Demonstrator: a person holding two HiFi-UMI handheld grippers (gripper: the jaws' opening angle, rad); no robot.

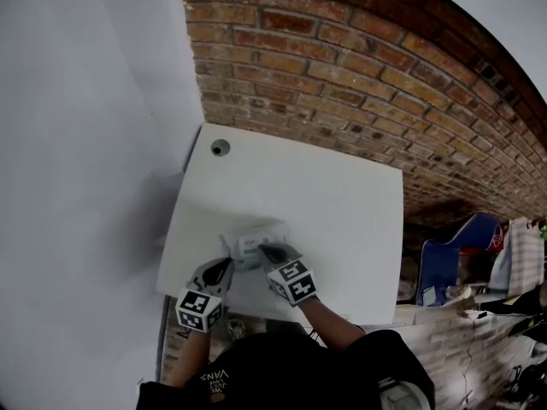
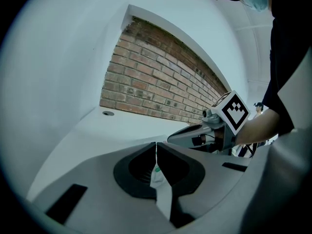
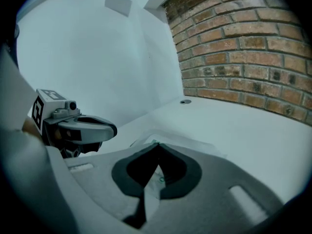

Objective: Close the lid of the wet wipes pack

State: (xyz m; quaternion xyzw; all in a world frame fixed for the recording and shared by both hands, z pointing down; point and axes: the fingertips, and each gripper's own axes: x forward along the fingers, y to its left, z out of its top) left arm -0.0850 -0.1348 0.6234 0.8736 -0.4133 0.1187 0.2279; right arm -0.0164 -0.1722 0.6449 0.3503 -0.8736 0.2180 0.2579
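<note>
Largely hidden wet wipes pack (image 1: 253, 238)

Likely an office or workroom, a plain white surface (image 1: 342, 220) with a cable hole (image 1: 220, 148), set in a corner between a brick wall (image 1: 342, 75) and a white wall (image 1: 85, 143).

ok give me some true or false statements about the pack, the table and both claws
1. The wet wipes pack lies on the white table. True.
2. Both claws are wide open. False: the left claw and the right claw each have their jaws together.
3. A brick wall stands beyond the table. True.
4. The pack sits at the table's far edge. False: it lies near the person's edge, well apart from the hole in the far left corner.
</note>
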